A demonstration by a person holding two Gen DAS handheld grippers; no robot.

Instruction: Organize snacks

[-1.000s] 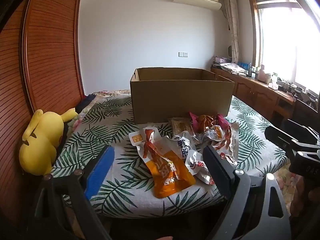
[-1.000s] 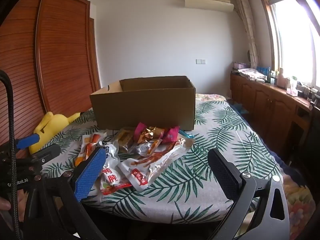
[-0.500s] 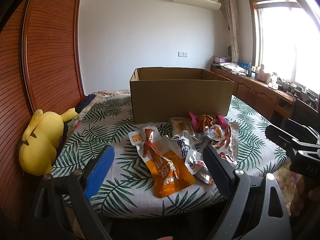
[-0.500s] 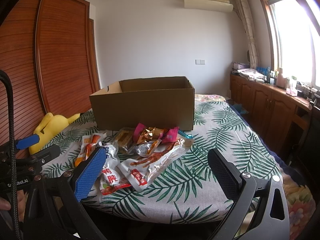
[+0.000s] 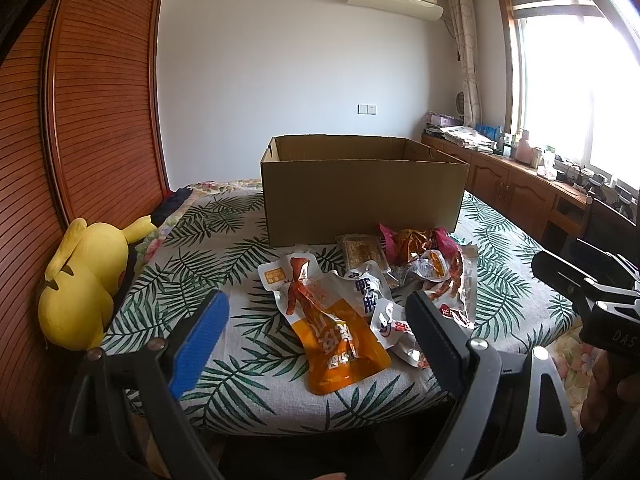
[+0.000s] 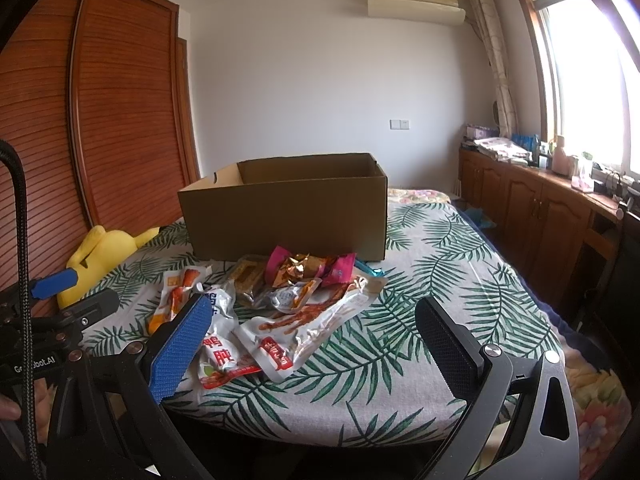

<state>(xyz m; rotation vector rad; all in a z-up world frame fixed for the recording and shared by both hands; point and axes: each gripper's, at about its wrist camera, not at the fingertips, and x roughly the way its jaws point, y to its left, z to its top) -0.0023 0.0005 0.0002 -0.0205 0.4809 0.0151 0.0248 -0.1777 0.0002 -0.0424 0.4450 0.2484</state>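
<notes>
Both tools agape, open cardboard box (image 5: 362, 196), snack packets (image 5: 372, 296) heaped before it

Matt cardboard box (image 5: 362, 196); glossy plastic snack packets (image 5: 336, 320); woven leaf-print cloth (image 6: 440, 280); slatted wood wardrobe (image 5: 100, 120).

left gripper (image 5: 316, 334) fingers spread, right gripper (image 6: 316, 344) likewise
</notes>
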